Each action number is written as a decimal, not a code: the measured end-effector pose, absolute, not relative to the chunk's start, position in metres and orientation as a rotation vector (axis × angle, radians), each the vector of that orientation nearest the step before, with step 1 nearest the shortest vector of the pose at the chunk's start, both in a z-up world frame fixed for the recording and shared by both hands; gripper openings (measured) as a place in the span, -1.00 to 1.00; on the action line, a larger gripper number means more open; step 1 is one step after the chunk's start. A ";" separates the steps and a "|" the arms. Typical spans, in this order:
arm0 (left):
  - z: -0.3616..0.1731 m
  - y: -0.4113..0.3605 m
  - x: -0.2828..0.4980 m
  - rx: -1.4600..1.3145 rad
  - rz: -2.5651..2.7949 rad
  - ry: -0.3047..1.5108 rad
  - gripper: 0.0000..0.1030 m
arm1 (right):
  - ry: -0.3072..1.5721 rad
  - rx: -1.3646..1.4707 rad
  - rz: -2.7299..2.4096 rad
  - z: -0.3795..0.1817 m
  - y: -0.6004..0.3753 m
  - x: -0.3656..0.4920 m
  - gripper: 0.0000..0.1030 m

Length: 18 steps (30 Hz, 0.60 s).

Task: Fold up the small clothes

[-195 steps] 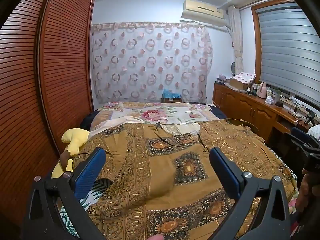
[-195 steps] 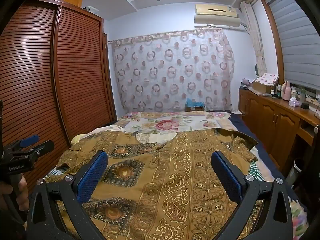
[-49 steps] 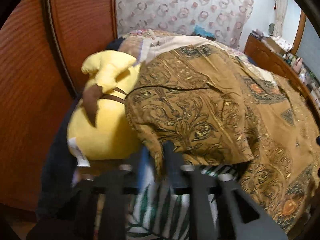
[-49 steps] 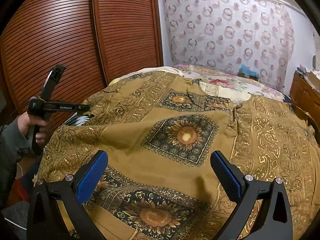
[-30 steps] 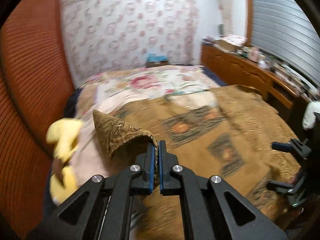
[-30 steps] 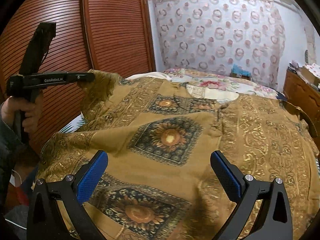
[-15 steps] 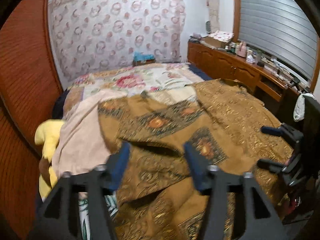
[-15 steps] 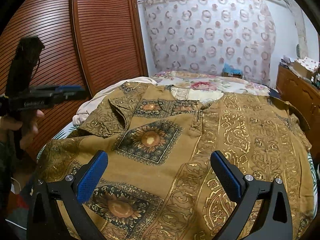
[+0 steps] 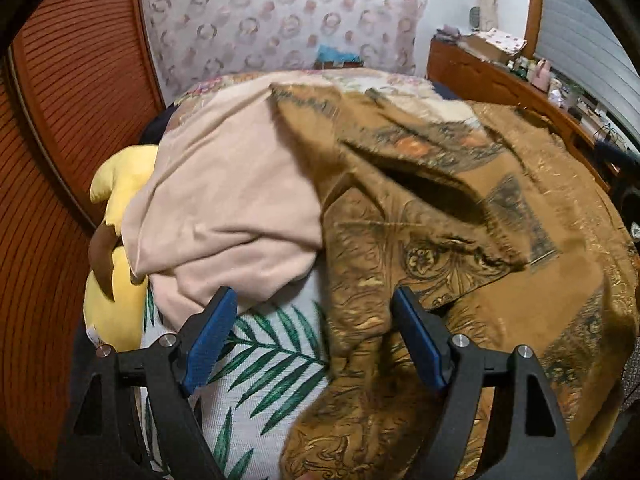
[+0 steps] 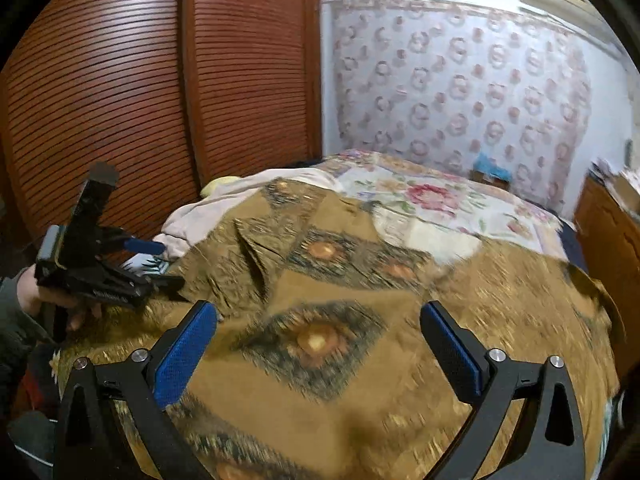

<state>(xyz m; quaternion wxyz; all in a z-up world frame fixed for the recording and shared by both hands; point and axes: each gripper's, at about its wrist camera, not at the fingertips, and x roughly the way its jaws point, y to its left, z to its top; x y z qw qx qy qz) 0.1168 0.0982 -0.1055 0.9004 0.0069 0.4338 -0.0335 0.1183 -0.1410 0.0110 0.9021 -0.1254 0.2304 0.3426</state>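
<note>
On a bed with a leaf-print sheet, a brown patterned shirt lies spread with its sleeve folded inward, the side fold apparently in hand. The left gripper, jaws opening, pads off the cloth, straddles the shirt's side edge, while the right gripper hovers wide and empty above the shirt's front. Next likely comes a pinch of that edge to carry it across; no containers hold anything here.

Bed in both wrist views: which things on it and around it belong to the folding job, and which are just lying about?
Belongs to the job:
- brown patterned shirt, its sleeve folded in
- left gripper, jaws opening, nothing gripped
- right gripper, open above the shirt

Lying about:
- yellow plush toy
- pink cloth
- leaf-print sheet
- floral quilt
- wooden sideboard
</note>
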 end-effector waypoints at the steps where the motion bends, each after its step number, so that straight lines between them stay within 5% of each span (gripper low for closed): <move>1: -0.109 0.099 0.118 0.010 -0.070 0.905 0.56 | 0.483 -0.268 0.722 0.010 -0.136 0.123 0.91; 18: -0.115 0.103 0.119 -0.002 -0.087 0.907 0.70 | 0.705 -0.408 0.798 -0.042 0.000 0.242 0.79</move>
